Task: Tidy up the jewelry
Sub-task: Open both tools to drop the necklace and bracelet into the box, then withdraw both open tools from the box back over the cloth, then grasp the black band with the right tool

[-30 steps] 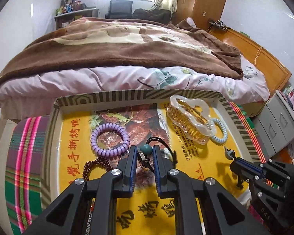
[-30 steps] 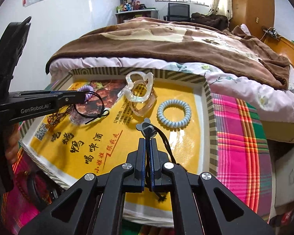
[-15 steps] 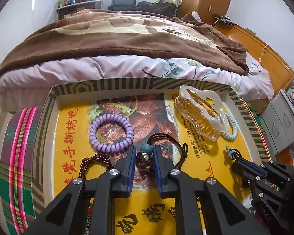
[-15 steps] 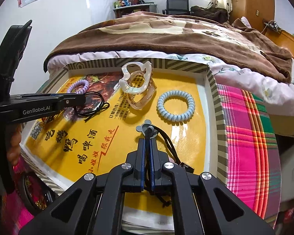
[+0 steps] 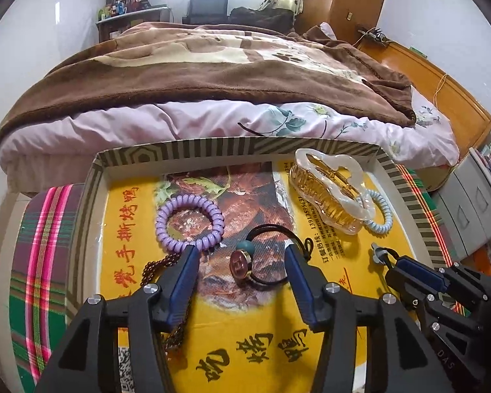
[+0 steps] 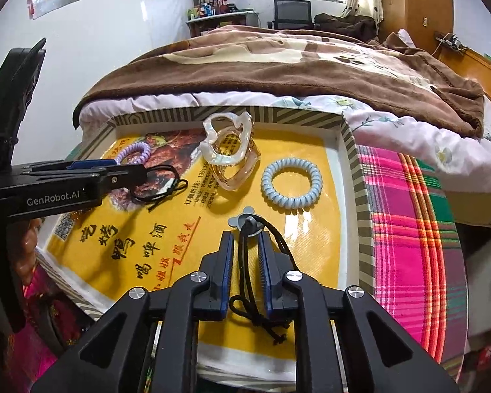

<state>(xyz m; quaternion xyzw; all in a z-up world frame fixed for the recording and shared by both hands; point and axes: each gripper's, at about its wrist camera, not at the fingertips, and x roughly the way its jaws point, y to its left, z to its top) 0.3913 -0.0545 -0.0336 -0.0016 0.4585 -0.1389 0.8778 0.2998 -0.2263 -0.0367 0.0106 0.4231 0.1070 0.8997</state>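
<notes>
2 coil ties [image 5: 189, 223], 2 cord ties [image 5: 271, 255], 1 clip [image 5: 330, 193], 1 bead bracelet [image 5: 162, 263].

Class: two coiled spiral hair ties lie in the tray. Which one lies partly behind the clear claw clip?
The pale blue spiral hair tie. From the left wrist view the clear claw clip covers part of it, whereas the purple spiral hair tie lies fully exposed.

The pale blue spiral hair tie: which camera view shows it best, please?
The right wrist view: the pale blue spiral hair tie lies there whole and uncovered on the yellow tray. In the left wrist view the clear hair claw hides most of it.
</notes>
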